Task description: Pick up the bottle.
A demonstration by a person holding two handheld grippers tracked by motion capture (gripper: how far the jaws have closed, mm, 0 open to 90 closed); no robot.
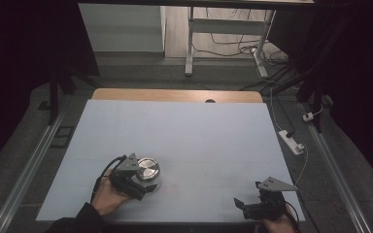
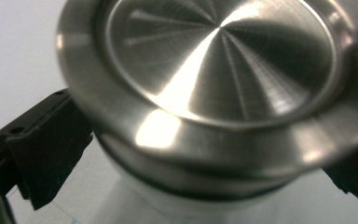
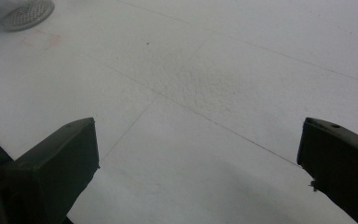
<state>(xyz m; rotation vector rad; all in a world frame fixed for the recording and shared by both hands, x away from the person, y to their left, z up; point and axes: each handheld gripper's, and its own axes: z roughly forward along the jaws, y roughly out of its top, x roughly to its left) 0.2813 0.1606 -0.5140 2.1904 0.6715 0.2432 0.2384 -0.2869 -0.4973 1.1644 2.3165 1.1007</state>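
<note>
The left gripper sat low near the table's front left, its jaws closed around something. The right gripper rested at the front right, jaws spread wide.

The high view is looking forward and down over the whole table from the person's side. The left gripper view is sitting very close to a steel lid, also seen from above. The right gripper view is looking low across bare tabletop, wide-set jaws framing it.
</note>
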